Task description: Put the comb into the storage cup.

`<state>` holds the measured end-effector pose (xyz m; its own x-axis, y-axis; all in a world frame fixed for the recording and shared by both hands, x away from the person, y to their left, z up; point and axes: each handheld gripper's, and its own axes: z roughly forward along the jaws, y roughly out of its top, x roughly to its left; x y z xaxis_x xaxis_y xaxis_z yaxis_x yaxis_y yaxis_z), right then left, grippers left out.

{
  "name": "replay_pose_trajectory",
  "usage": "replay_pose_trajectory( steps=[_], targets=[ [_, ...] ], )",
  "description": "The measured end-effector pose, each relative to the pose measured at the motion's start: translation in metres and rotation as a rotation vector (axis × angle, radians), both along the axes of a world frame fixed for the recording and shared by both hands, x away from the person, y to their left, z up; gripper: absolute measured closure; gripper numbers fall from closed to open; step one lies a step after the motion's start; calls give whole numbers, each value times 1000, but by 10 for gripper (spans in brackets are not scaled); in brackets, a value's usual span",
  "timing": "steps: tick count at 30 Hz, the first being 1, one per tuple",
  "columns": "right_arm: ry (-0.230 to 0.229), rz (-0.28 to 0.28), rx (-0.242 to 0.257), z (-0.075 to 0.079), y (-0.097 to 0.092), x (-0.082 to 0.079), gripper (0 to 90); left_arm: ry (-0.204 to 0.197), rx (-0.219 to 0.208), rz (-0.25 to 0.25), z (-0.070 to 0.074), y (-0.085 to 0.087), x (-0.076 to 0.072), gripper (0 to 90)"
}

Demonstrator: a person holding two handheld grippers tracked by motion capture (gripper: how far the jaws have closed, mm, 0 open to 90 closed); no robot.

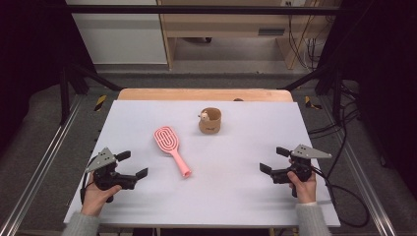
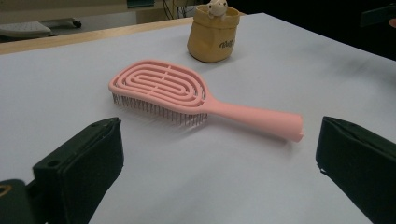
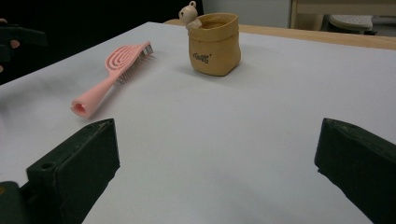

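Two grippers rest low over a white table (image 1: pixel 236 196), one at each side of a pink hairbrush (image 1: pixel 172 150) that serves here as the landmark. The brush lies flat, bristles down, its oval slotted head pointing away from the person and its handle running back toward the near edge at a slant.

The left gripper (image 1: pixel 132 164) sits to the left of the brush's handle end, near it but apart. The person's left hand (image 1: pixel 98 194) wraps the body from below and behind, the forearm coming up from the near edge, and the jaws point across the table toward the brush. They stand spread wide with nothing between them; in the left gripper view the brush lies just beyond the two black jaws, untouched.

The right gripper (image 1: pixel 271 160) is well apart from the brush, far off to its right. The right hand (image 1: pixel 304 187) grips it from behind in a mirrored pose, wrist level, jaws aimed inward toward the brush side. These jaws are also released and empty, with bare table between them in the right gripper view.

Beyond the brush head, farther from the person and a little to its right, stands a small tan pouch-shaped cup (image 1: pixel 210 121) with a little bear figure (image 1: pixel 203 116) at its rim.
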<state>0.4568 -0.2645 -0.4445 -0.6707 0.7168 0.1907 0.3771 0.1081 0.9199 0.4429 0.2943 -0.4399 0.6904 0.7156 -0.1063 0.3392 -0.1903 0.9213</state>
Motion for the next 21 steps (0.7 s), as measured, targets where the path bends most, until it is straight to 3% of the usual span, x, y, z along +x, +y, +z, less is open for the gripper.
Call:
replay_pose_trajectory(
  steps=[21],
  targets=[
    [4, 7, -11, -1, 0, 0, 3, 0, 4, -5, 8, -7, 0, 8]
  ],
)
